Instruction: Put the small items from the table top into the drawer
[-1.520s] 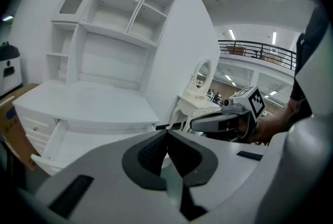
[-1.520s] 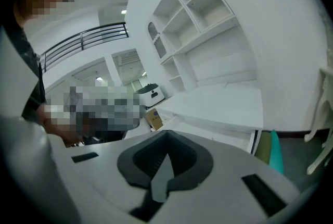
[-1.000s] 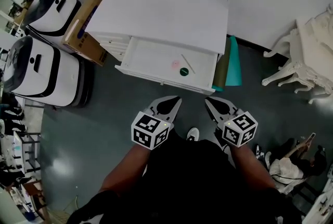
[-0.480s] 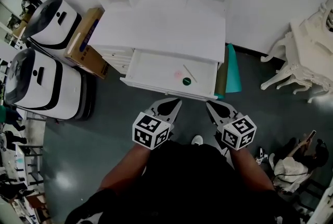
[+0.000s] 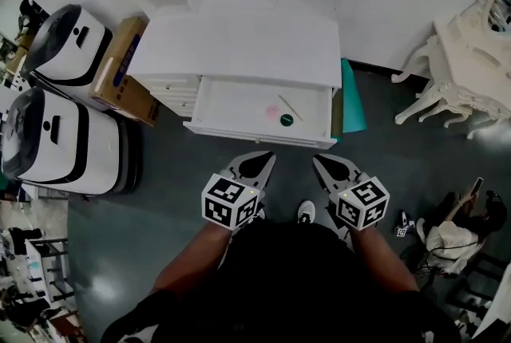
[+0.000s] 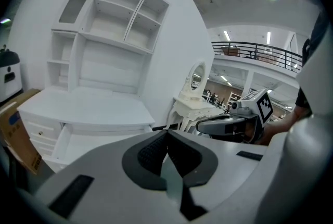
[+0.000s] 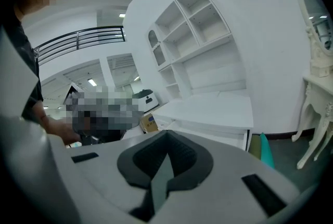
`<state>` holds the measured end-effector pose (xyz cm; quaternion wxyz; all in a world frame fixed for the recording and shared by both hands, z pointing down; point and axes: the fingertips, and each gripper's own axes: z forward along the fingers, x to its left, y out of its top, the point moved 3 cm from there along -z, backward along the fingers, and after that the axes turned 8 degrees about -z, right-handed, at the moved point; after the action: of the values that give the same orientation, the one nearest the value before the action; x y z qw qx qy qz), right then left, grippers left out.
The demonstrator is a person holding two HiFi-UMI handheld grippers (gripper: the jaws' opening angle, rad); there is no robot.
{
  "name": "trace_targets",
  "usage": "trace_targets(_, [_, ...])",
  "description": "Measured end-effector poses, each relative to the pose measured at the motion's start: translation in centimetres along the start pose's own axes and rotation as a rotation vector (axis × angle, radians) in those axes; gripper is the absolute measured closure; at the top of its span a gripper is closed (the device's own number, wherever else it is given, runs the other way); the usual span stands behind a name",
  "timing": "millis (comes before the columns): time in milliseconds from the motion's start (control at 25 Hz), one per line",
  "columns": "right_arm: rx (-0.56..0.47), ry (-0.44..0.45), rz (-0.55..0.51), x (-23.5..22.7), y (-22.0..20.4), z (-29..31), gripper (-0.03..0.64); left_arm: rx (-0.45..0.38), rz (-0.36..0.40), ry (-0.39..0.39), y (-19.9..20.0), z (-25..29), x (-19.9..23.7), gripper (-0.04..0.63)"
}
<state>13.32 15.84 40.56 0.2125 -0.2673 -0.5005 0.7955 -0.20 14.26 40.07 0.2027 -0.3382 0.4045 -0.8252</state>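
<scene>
Late stage of the transfer, judged from the layout. The left gripper (image 5: 266,159) hangs low in front of the person, its fingers (image 6: 148,155) clenched tip to tip on nothing. Ahead of the fingers, and roughly between the two grippers' lines of reach, the drawer (image 5: 227,106) stands pulled out. In its right half lie a pink item (image 5: 270,98), a green disc (image 5: 287,120) and a thin stick (image 5: 289,107), all well apart from either gripper. Beyond the drawer the surface (image 5: 239,42) appears bare, so the placing step seems done and the drawer is not yet shut. The right gripper (image 5: 318,159) sits level with the left, its fingers (image 7: 184,158) likewise pressed together and empty. The next move probably calls for bringing a gripper forward to the drawer front and pushing squarely, so the drawer does not skew. Only the head view shows the drawer's inside and its contents; both gripper views look across the surface from low down, which hides them. Those views in turn show the shelf unit (image 6: 109,14) rising beyond the surface, and the right gripper view shows a teal roll (image 7: 265,147) beside the desk.
</scene>
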Motion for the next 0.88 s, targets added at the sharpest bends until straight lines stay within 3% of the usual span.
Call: trace_targets(880, [0.048, -0.011, 0.019, 0.8, -1.7, 0.8, 0.592, -0.006, -0.005, 0.023, -0.4, -1.6, 1.6, 0.592])
